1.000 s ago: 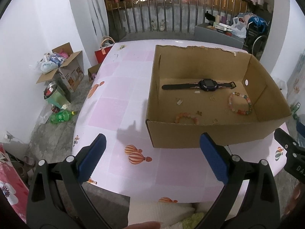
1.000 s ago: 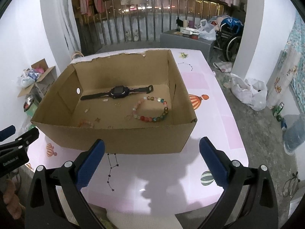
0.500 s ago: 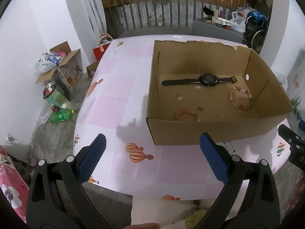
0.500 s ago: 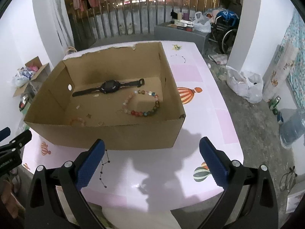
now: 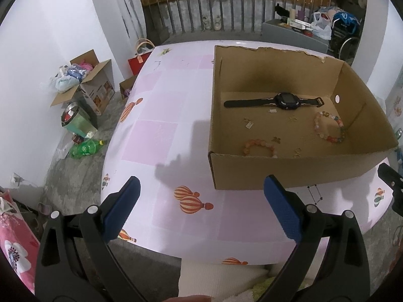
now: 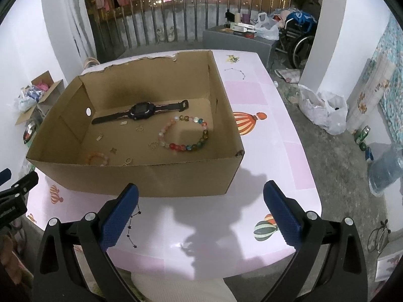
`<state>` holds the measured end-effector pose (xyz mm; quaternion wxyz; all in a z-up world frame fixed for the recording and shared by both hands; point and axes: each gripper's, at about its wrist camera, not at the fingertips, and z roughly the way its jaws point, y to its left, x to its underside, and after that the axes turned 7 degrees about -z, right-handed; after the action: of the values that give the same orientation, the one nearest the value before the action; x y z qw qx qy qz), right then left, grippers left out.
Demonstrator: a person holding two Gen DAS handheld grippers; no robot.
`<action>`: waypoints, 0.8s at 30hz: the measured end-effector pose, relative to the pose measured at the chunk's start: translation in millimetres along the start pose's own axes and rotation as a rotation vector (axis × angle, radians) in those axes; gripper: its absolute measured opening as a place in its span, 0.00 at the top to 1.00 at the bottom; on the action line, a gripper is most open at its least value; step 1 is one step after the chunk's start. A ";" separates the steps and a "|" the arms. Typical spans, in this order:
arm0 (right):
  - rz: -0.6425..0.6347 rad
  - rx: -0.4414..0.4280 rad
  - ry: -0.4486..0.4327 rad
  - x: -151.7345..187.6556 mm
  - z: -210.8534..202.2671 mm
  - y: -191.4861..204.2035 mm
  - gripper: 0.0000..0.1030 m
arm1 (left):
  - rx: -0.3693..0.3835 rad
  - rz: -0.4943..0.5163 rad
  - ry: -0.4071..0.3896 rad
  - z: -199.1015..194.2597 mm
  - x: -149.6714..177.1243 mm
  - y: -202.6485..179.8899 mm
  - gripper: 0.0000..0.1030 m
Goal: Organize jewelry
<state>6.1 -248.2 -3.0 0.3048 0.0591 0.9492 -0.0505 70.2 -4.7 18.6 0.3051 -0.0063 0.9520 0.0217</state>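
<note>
An open cardboard box (image 5: 282, 173) (image 6: 141, 178) stands on the pink table (image 5: 161, 138) (image 6: 254, 95). Inside lie a black watch (image 5: 284, 100) (image 6: 141, 110), a multicoloured bead bracelet (image 5: 327, 128) (image 6: 186, 133), a peach bead bracelet (image 5: 259, 146) (image 6: 98, 157) and several small trinkets. My left gripper (image 5: 201, 209) is open and empty, held above the table's near edge, left of the box. My right gripper (image 6: 200, 214) is open and empty, held above the near edge in front of the box's right corner. Each gripper's tip shows at the other view's edge.
The table's near edge drops to a grey floor. On the floor at left are cardboard boxes (image 5: 93, 85), bags, a green bottle (image 5: 85, 148) and a bin. At right are plastic bags (image 6: 322, 110), a water jug (image 6: 385, 173) and a wheelchair. A railing runs behind.
Both grippers have pulled back and risen from the box, so it looks smaller and farther. Their jaws stay open. The jewelry in the box has not moved.
</note>
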 end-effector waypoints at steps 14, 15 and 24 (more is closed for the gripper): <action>-0.003 0.001 -0.002 -1.6 0.3 0.0 0.06 | -0.004 -0.002 -0.003 0.5 -0.6 -0.4 0.08; -0.003 0.001 -0.002 -1.7 0.3 -0.1 0.06 | -0.004 -0.002 -0.004 0.4 -0.7 -0.3 0.08; -0.013 0.004 -0.013 -4.6 -2.2 0.8 0.06 | -0.004 -0.002 -0.006 0.0 -1.7 -0.6 0.08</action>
<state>8.6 -247.5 1.4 0.3105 0.0534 0.9475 -0.0547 71.7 -5.2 19.6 0.3079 -0.0078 0.9511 0.0231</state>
